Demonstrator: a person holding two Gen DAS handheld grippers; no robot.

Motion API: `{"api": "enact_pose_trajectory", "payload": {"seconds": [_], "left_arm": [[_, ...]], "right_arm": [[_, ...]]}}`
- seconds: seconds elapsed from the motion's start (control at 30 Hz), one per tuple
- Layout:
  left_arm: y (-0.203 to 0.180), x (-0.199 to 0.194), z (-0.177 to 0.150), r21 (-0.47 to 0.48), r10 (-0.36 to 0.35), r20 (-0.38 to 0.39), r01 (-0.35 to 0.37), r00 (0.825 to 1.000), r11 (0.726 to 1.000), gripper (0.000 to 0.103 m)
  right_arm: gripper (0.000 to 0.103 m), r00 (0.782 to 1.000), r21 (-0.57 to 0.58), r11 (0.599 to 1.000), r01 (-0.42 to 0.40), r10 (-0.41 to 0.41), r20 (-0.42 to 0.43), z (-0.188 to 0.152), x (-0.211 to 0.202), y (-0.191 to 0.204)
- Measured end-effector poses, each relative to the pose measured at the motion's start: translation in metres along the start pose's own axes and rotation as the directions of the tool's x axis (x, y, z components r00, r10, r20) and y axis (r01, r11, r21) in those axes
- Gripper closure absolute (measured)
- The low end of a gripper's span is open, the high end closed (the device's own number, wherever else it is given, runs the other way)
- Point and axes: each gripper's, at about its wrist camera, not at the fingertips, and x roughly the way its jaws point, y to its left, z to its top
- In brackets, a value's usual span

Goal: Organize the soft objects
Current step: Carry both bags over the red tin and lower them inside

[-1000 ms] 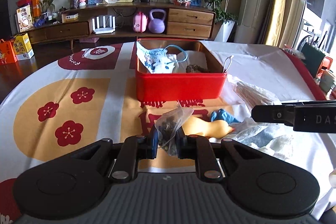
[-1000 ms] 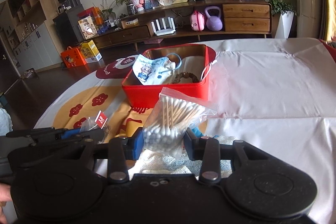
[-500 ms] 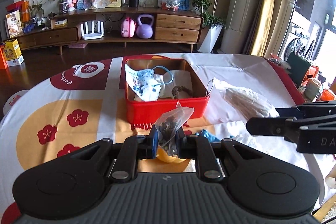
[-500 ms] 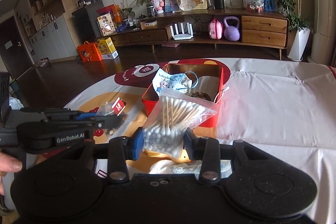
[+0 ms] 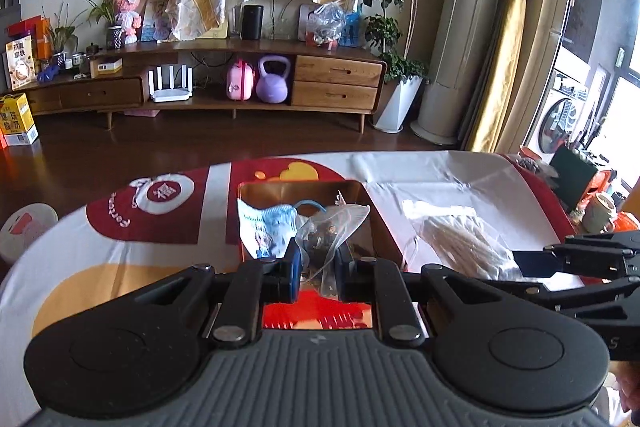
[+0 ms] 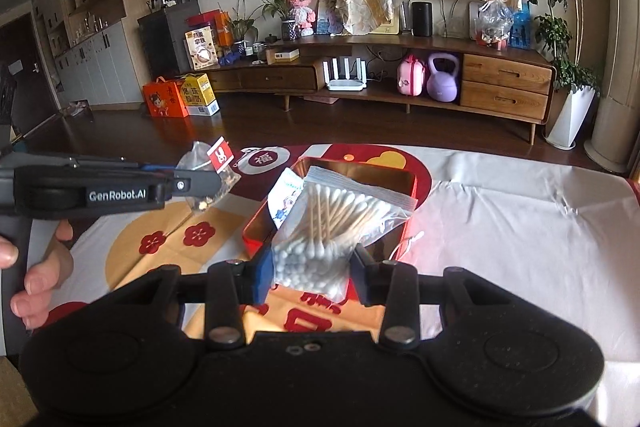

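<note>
Both claws are gripping loads above the table: the left gripper is pinching a small clear bag, the right gripper is squeezing a swab bag. Each is hanging over the red tin, where a mask is lying. Next, I reckon, each needs lowering and releasing inside.

The near wall of the red tin is largely hidden behind the left gripper's body, and the small clear bag's dark contents cannot be identified.
</note>
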Motion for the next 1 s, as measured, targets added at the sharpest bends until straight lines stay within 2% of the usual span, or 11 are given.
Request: {"api": "enact_pose_trajectory", "payload": {"seconds": [0.23,0.4,0.57,0.7,1.0], "left_arm": [[0.005,0.034,0.028,0.028,0.014,-0.008,-0.014,1.0,1.0,0.087],[0.0,0.066,0.032,0.08,0.048,-0.012,-0.047,0.999,0.996,0.087],[0.003,0.099,0.034,0.055,0.039,-0.048,-0.036,0.998,0.998,0.087],[0.009,0.123,0.036,0.026,0.033,-0.072,-0.031,0.997,0.999,0.087],[0.015,0.172,0.029,0.038,0.057,-0.128,-0.053,0.99,0.998,0.087]], "right_arm": [[0.064,1.0,-0.011,1.0,0.024,-0.024,0.002,0.015,0.024,-0.012],[0.064,0.999,-0.023,0.999,0.041,-0.041,-0.009,0.023,0.048,-0.023],[0.064,0.998,-0.008,0.998,0.061,-0.061,-0.008,0.025,0.072,-0.035],[0.064,0.997,-0.037,0.997,0.061,-0.063,-0.047,0.023,0.097,-0.039],[0.064,0.993,-0.068,0.997,0.044,-0.051,-0.11,0.015,0.139,-0.035]]}}
